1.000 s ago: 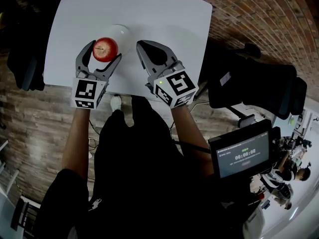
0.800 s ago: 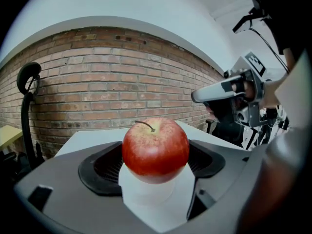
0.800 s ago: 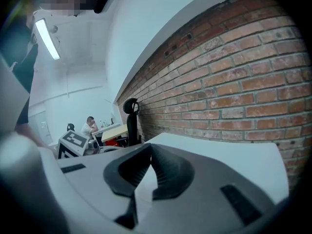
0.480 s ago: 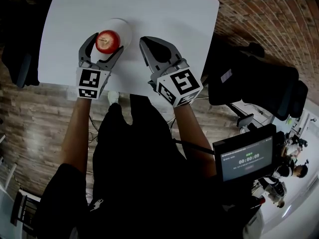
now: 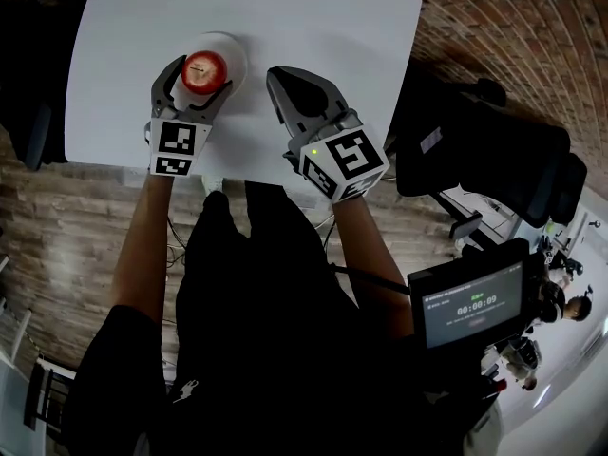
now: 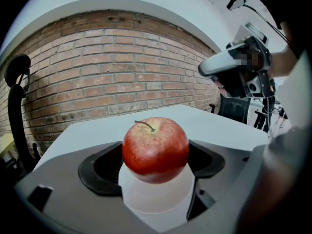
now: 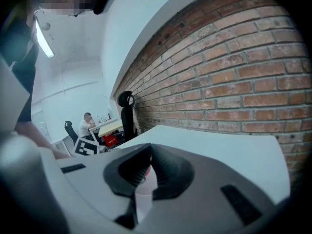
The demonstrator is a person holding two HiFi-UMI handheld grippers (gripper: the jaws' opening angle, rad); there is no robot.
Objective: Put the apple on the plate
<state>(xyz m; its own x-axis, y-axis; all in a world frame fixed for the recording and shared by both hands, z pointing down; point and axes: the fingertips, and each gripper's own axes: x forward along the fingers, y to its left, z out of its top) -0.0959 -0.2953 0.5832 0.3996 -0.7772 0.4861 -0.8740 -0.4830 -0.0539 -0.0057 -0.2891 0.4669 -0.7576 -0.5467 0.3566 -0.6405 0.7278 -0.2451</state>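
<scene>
The left claw (image 5: 200,67) has sunk with the apple (image 5: 204,71) clamped in it, now over the plate (image 5: 235,53); lower until it touches, then open slowly so it cannot roll.

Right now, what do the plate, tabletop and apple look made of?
Plate: plain white, matte, no glare; ceramic or plastic, can't tell.
Tabletop: flat white, smooth, rounded corner; likely laminate or painted board.
Apple: glossy red speckled skin, brown stem; looks like real fruit, could be replica.

apple (image 5: 204,71) in left tool (image 5: 200,77), over plate (image 5: 234,51) on table (image 5: 285,17); right tool (image 5: 293,80) beside.
</scene>
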